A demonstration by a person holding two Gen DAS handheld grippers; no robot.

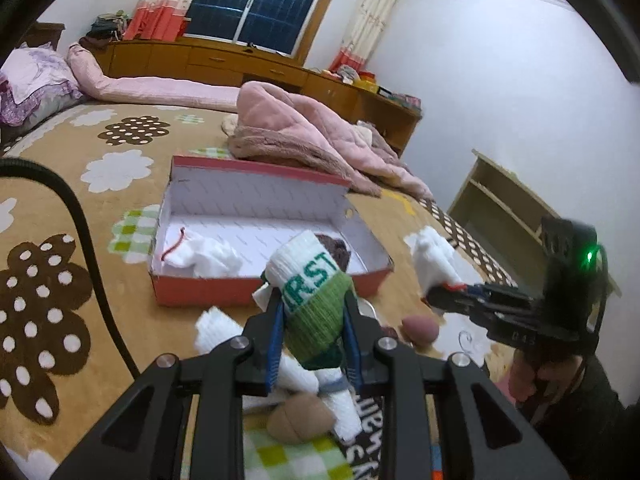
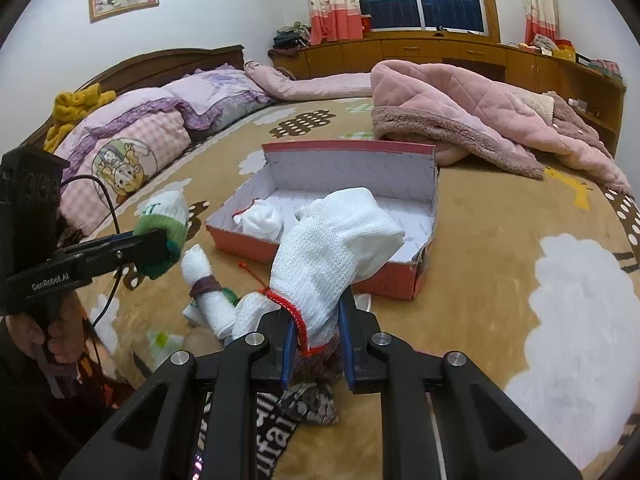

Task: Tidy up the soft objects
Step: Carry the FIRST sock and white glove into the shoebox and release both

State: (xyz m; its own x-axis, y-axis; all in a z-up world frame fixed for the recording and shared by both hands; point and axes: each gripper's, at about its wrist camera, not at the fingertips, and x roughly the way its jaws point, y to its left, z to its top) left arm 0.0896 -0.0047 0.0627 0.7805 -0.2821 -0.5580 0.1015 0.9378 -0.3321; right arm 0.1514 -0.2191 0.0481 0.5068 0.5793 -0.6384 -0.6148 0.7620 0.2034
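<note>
The green and white sock [image 1: 316,300] was pinched tight between the fingers of the left gripper [image 1: 314,334], held up off the bed just in front of the red box [image 1: 256,288], so it looked ready to go in. The white glove [image 2: 336,252] with the red cuff was squeezed the same way in the right gripper [image 2: 320,344], also lifted and pointing at the box. Each gripper held one soft thing, so two were in the air. Inside the box one white glove [image 2: 262,216] lay at one end, and in the left view something dark brown [image 1: 334,250] showed at the other end, half hidden by the sock. More soft things waited on the bed in front of the box: one white rolled sock with a dark band [image 2: 206,292], one tan ball-shaped thing [image 1: 300,420] and a few more white pieces too jumbled to count. Behind the box lay one pink quilted blanket [image 2: 480,120] on the flowered bed cover [image 2: 520,220].
</note>
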